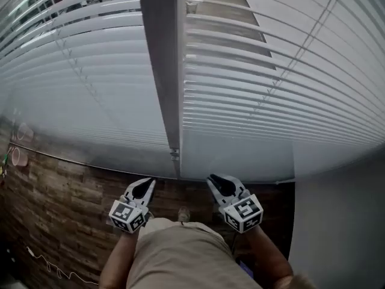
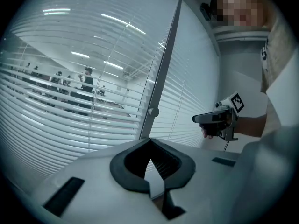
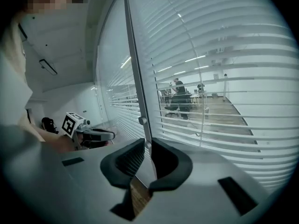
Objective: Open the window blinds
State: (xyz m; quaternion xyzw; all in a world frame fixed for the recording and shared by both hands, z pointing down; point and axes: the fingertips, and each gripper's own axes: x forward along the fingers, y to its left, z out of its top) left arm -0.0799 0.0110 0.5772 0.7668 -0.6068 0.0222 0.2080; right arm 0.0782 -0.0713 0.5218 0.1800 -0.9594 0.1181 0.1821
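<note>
I stand close to a glass wall and look steeply down. Two white slatted blinds hang lowered over the glass, the left blind (image 1: 78, 77) and the right blind (image 1: 258, 71). A grey frame post (image 1: 161, 65) stands upright between them. Both blinds reach almost to the wooden floor (image 1: 66, 185).

Through the gaps in the upper slats I can see an office with people (image 2: 86, 83) standing inside.

I hold both tongs low in front of my beige clothing (image 1: 174, 251), pointing at the base of the post and well apart from the blinds. My left tongs (image 1: 147, 184) have their tips together, with nothing between them. My right tongs (image 1: 213, 180) show only a narrow slit between the pads, also with nothing gripped. A plain grey wall (image 1: 343, 221) is on my right.
</note>
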